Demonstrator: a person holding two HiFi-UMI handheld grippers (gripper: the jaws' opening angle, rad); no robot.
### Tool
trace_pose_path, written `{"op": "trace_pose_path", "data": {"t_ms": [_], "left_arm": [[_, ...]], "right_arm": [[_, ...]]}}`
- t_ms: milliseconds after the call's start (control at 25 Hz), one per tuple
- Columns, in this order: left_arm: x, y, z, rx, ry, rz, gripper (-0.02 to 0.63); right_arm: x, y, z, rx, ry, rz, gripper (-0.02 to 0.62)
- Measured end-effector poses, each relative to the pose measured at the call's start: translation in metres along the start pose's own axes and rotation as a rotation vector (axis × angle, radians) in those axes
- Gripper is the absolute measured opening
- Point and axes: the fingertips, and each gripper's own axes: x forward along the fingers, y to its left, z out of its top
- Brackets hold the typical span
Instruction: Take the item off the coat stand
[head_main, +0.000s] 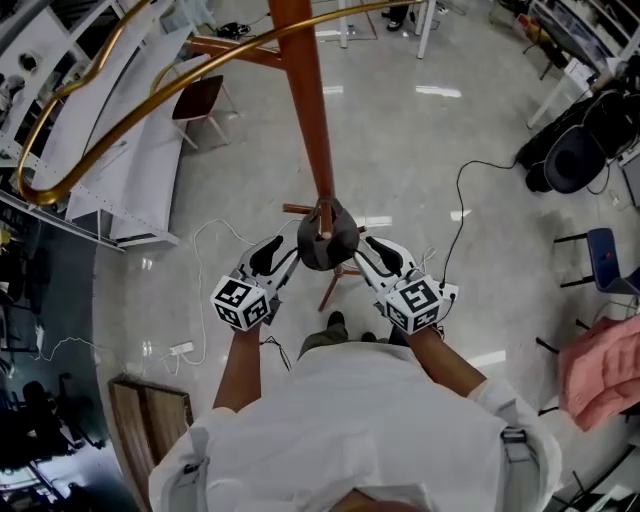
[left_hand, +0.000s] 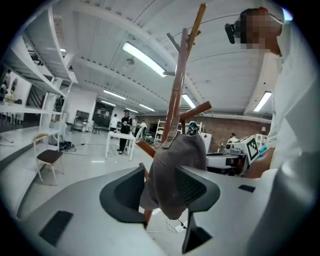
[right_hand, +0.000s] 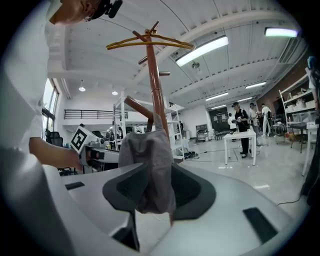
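Observation:
A grey cap hangs on a short peg low on the red-brown coat stand, just in front of me. My left gripper reaches it from the left and my right gripper from the right. In the left gripper view the cap hangs between the spread jaws of the left gripper, with a gap beside its left pad. In the right gripper view the cap hangs loosely between the wide jaws of the right gripper. The pole rises behind it.
A curved golden bar tops the stand. A chair and white shelving stand at the back left, and a cable runs across the glossy floor. A pink cloth lies at the right, with a black seat behind it.

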Motion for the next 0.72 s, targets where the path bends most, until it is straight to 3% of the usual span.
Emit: {"op": "trace_pose_path", "data": {"t_ms": [360, 480, 720], "left_arm": [[0.033, 0.004, -0.011, -0.052, 0.093, -0.231, 0.213], [0.038, 0.004, -0.018, -0.061, 0.112, -0.272, 0.212], [0.043, -0.008, -0.014, -0.062, 0.108, -0.322, 0.089]], "right_arm": [[0.029, -0.004, -0.014, 0.034, 0.077, -0.053, 0.166], [0.035, -0.005, -0.022, 0.048, 0.109, -0.067, 0.163], [0.023, -0.011, -0.014, 0.038, 0.089, -0.09, 0.085]]}}
